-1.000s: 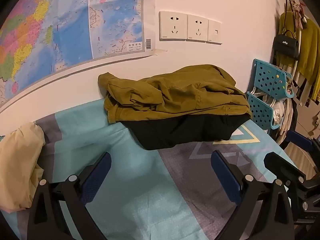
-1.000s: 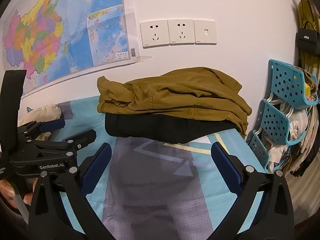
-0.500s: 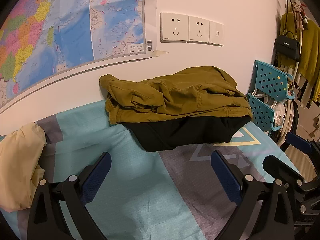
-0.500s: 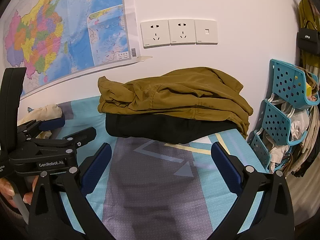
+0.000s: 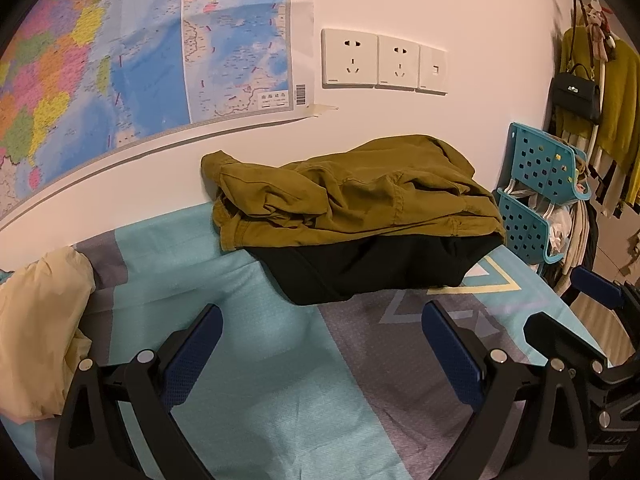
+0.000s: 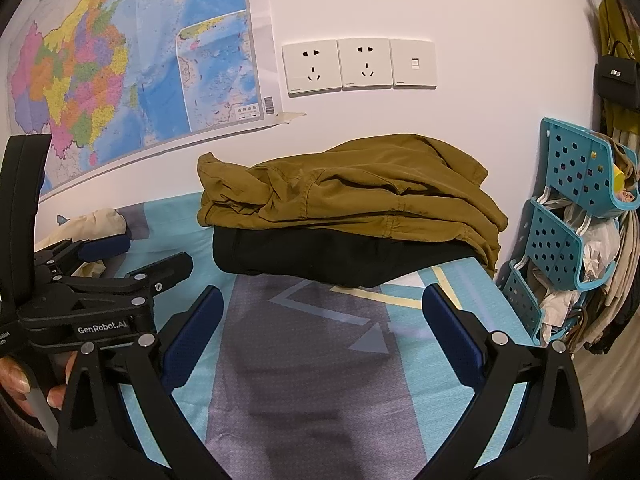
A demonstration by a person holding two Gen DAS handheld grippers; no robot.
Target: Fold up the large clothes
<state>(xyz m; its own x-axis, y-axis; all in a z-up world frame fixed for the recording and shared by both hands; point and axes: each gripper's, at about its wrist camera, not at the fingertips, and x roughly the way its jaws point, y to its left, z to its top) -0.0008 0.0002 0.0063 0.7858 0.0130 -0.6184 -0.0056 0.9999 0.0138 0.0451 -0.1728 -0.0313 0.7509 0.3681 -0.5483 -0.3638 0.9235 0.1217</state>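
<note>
An olive-green garment (image 5: 352, 192) (image 6: 360, 196) lies roughly folded on top of a folded black garment (image 5: 368, 268) (image 6: 340, 260), stacked against the wall at the far side of the bed. My left gripper (image 5: 320, 344) hovers open over the teal and grey bedsheet (image 5: 256, 344), short of the stack, with nothing between its blue-padded fingers. My right gripper (image 6: 320, 328) is also open and empty, a little in front of the stack. In the right wrist view the left gripper (image 6: 136, 256) shows at the left edge, held by a hand (image 6: 16, 380).
A cream cloth (image 5: 36, 328) lies bunched at the bed's left. A teal perforated rack (image 6: 568, 216) with bags and clothes stands past the bed's right edge. A map (image 5: 120, 60) and wall sockets (image 6: 356, 64) are on the wall behind.
Both grippers have drifted slightly, so the stack sits a touch lower in the left wrist view. The clothes have not moved and both grippers stay open.
</note>
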